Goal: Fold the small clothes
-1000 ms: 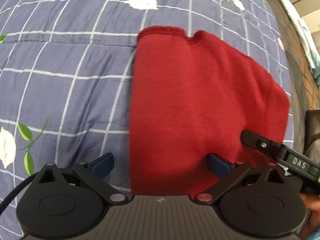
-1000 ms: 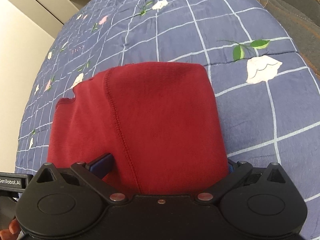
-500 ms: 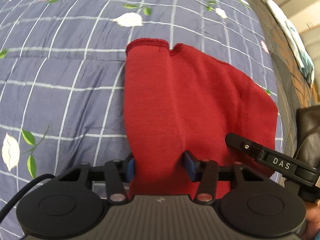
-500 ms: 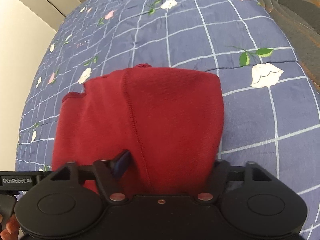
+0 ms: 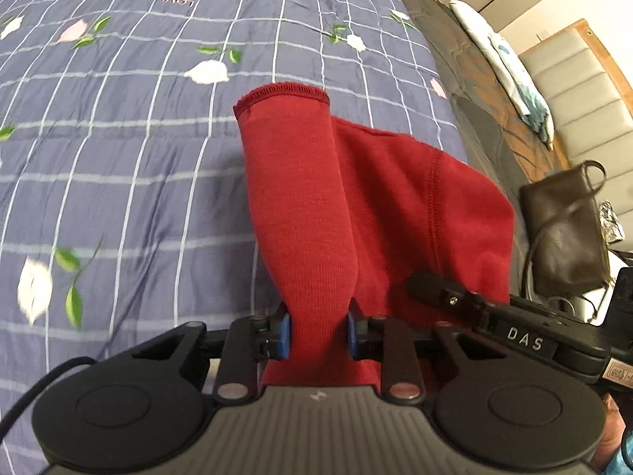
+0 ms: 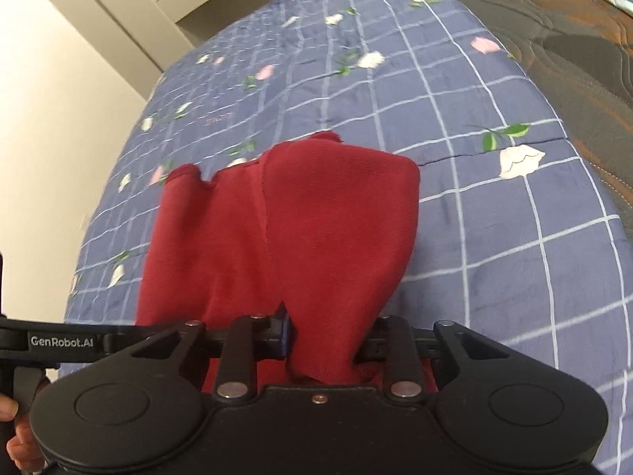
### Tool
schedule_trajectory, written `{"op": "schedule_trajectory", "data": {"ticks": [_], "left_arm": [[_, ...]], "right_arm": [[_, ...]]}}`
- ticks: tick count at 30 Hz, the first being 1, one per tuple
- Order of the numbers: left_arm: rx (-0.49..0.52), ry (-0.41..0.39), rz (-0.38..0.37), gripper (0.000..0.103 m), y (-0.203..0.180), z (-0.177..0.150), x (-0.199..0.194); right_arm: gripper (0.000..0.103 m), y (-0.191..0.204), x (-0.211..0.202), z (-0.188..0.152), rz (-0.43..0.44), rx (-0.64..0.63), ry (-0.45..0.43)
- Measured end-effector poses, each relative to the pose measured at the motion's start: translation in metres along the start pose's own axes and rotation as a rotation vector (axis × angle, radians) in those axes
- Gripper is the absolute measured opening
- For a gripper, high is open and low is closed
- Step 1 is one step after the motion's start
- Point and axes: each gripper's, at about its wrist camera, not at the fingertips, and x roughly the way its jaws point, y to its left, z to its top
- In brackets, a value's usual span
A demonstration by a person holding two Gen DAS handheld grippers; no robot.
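Both claws, the left claw [image 5: 318, 334] and right claw [image 6: 324, 334], are closing on the red garment's [image 5: 356, 206] near edge, lifted off the bed [image 5: 118, 158]; the fold itself remains undone.

The small garment [image 5: 356, 206] is a plain deep red knit with matching red stitching. The bedspread [image 5: 118, 158] under it is slate blue, crossed by a white grid and scattered with white and pink flowers on green leaves. A dark brown bag [image 5: 565, 233] sits beside it.

Blue flowered checked bedspread [image 5: 118, 158], a brown leather bag [image 5: 565, 233] beside it
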Motion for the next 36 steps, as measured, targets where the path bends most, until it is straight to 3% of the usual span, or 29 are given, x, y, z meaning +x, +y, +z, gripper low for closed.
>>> {"op": "schedule_trajectory", "data": {"ticks": [10,14,18,25,30,36], "left_arm": [[-0.058,0.101,0.003,0.027,0.043,-0.066,-0.038],[-0.073,0.077,0.022,0.027,0.066,-0.071,-0.058],[-0.102,0.010,0.045,0.027,0.090,-0.058,-0.080],[-0.114,-0.088,0.081,0.027,0.128,-0.013,-0.099],[-0.123,-0.102,0.098,0.027,0.149,0.010,-0.099],[-0.133,-0.064,0.110,0.027,0.166,0.018,-0.083]], "right_arm": [[0.028,0.046,-0.029,-0.068,0.025,-0.003,0.139],[0.028,0.075,-0.022,-0.081,0.061,-0.036,0.174],[0.028,0.111,-0.011,-0.075,0.095,-0.083,0.159],[0.028,0.161,0.022,-0.035,0.125,-0.100,0.108],[0.028,0.184,0.048,-0.011,0.117,-0.087,0.104],[0.028,0.190,0.077,-0.005,0.114,-0.046,0.143]]}}
